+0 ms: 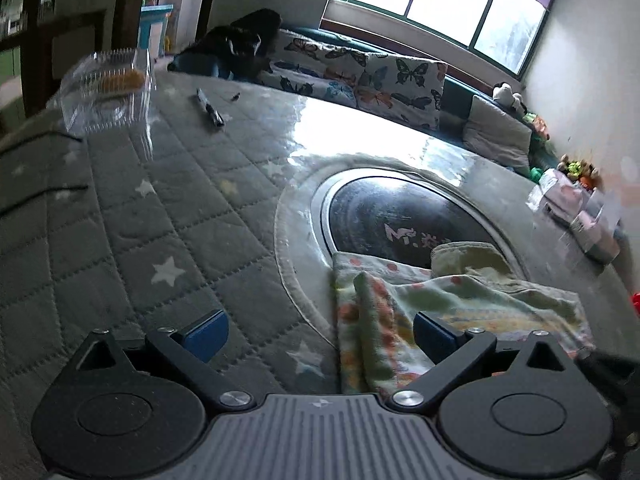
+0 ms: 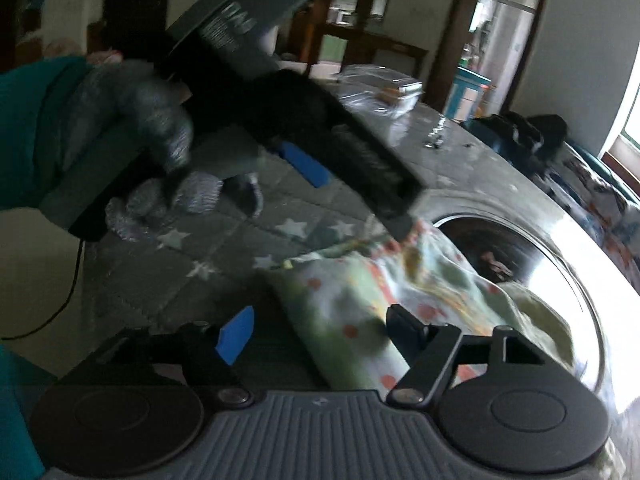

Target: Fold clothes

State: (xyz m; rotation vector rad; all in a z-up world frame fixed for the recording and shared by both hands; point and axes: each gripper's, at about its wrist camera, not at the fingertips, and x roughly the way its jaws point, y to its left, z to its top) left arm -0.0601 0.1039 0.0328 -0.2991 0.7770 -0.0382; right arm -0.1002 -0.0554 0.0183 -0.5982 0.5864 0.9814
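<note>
A pale cloth (image 1: 400,320) with orange dots lies crumpled on the table, partly over a round dark glass inset (image 1: 400,216). My left gripper (image 1: 322,334) is open just above the cloth's left edge: its right finger is over the fabric and its left finger over the quilted star cover (image 1: 160,220). In the right wrist view the same cloth (image 2: 360,300) reaches in between the fingers of my right gripper (image 2: 320,330), which is open, its pads not pressing on the fabric. A gloved hand (image 2: 152,120) holds the left gripper over the cloth's far edge, one blue pad (image 2: 306,164) showing.
A clear plastic box (image 1: 108,92) and a black pen (image 1: 210,110) lie at the table's far left. Butterfly cushions (image 1: 360,76) line a bench under the window. Small boxes (image 1: 576,208) sit at the right edge. A black cable (image 2: 68,300) hangs off the near side.
</note>
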